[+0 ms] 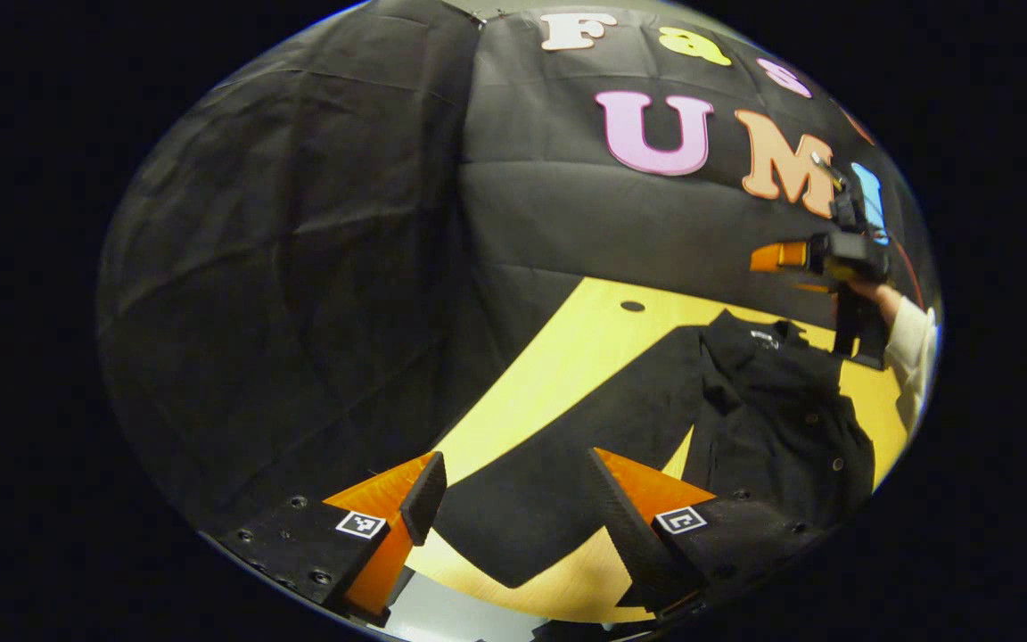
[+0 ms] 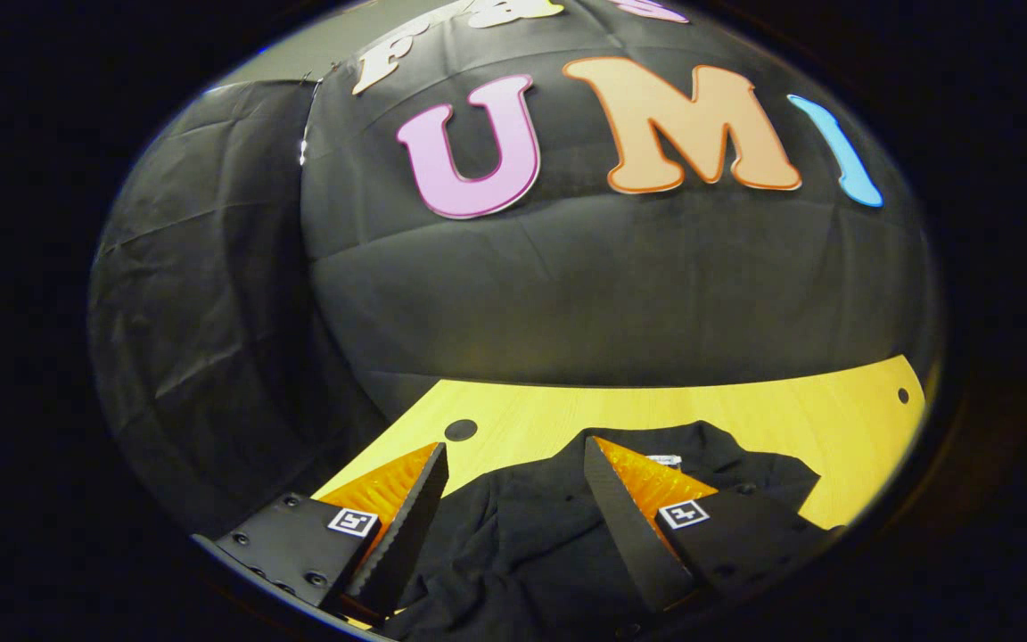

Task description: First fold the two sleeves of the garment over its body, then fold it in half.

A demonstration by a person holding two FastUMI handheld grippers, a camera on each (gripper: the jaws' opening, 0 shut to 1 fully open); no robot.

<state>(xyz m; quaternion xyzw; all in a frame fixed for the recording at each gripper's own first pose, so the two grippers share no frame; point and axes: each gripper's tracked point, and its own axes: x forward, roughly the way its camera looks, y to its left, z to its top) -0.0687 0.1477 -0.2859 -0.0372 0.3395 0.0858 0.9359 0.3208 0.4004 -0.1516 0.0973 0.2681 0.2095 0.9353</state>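
Black garment (image 1: 772,419) lies flat on the yellow wooden table (image 1: 567,357), at 4 o'clock in the left gripper view. One sleeve (image 1: 549,473) stretches out from the body toward 7 o'clock, passing between the fingers of the left gripper (image 1: 513,499). Collar with a small tag (image 2: 663,460) sits at the far side, near 12 o'clock of the body in the right gripper view, so the long axis runs collar-far to hem-near; the hem end is hidden below the fingers.

Left gripper: jaws wide, holding nothing, above the sleeve. Right gripper (image 2: 513,508): jaws wide, empty, over the body near the collar. In the left gripper view it also shows at 2 o'clock, held in a hand (image 1: 870,290) with a pale sleeve cuff.

Risks, my judgement: a pinch on the outstretched sleeve could catch only a thin edge and slip mid-fold; black cloth hides the seams, so the grab point is easy to misjudge. Dragging the sleeve could pull the body askew. Buttons may make the front bunch.
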